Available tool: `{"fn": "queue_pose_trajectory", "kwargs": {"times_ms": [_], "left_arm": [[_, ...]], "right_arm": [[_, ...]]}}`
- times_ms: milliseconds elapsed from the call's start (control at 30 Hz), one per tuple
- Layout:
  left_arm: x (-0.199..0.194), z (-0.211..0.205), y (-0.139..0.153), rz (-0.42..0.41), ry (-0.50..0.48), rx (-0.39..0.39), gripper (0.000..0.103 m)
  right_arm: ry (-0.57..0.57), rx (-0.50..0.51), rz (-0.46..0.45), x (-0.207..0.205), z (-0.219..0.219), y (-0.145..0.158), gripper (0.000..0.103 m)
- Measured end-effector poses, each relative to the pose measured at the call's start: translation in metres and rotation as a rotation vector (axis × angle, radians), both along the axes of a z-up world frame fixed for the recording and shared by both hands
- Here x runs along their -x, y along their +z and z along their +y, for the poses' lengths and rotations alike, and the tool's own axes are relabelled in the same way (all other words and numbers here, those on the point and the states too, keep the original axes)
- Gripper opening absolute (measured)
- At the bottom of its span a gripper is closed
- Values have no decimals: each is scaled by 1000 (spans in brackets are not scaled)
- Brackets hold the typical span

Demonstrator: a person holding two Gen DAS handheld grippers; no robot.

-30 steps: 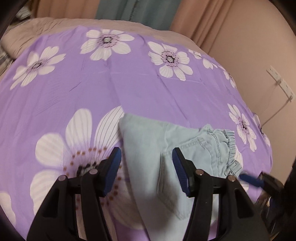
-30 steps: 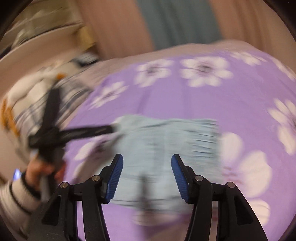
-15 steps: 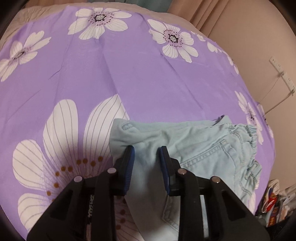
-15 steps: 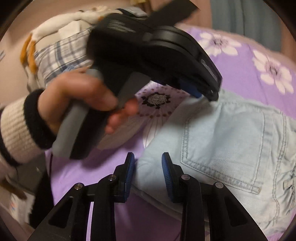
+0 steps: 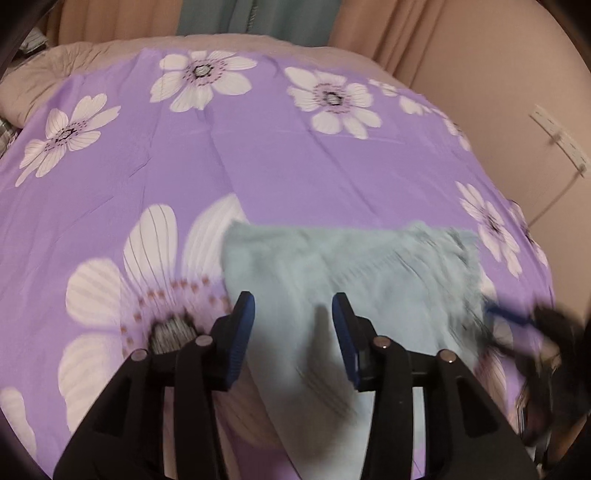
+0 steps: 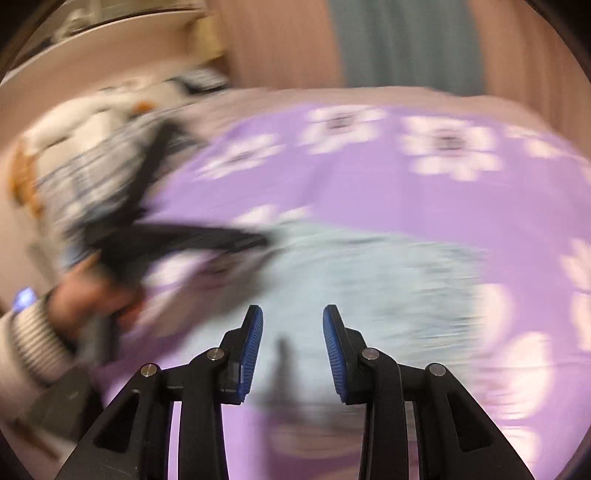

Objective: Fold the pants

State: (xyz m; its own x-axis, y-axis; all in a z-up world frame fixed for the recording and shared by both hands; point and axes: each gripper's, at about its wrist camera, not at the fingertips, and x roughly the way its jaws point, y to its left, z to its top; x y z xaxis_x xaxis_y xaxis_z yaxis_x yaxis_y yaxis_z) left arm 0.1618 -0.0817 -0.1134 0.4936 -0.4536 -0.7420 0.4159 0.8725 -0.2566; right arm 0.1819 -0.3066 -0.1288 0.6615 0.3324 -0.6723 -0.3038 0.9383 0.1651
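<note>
Light blue denim pants point(image 5: 354, 266) lie folded on the purple flowered bedspread point(image 5: 258, 166), with the gathered waistband to the right. My left gripper point(image 5: 291, 321) hovers over their left part. Its jaws are opening and nothing is pinched between them. In the blurred right wrist view the pants point(image 6: 369, 288) spread across the middle. My right gripper point(image 6: 293, 332) hangs above their near edge, with its pads apart and clear of the cloth. The left gripper point(image 6: 236, 240) shows there as a dark smear over the pants' left end, held by a hand point(image 6: 92, 299) in a striped cuff.
Curtains point(image 5: 229, 18) hang behind the bed. A wall outlet with a cable point(image 5: 561, 144) is on the right. A plaid bundle and a white plush point(image 6: 92, 155) lie at the bed's left side. Clutter sits at the lower right edge point(image 5: 535, 406).
Half a second ago both grippers were down at the pants with narrow jaws at the cloth's edges. Both have since drawn back up, and the left jaws stand wider.
</note>
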Motion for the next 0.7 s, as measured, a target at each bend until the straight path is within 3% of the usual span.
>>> {"fn": "queue_pose_trajectory", "kwargs": {"times_ms": [133,233,300,433,600,700], "left_arm": [[27,-9,-11,15,-28,-25,43],[37,-23,-30,43,-52,-102,42],[41,-25,-35,37,-47,-124,42],[47,-21,-30,53,-34,-112,43],[67,-16,-29,53,-34,-107,43],[74,-16,-34,53,-32,-102,43]], "right_arm": [[-136,82,-6,-11,-29,-5,34],[-190,121,69,-18,-41,-26,34],[-203,87,143,-25,-50,-41,34],[-223,-15,157,-18,-55,-36,35],[-189,29,77,17,-51,-22,35],[-170,32,139,17,-51,-40,35]]}}
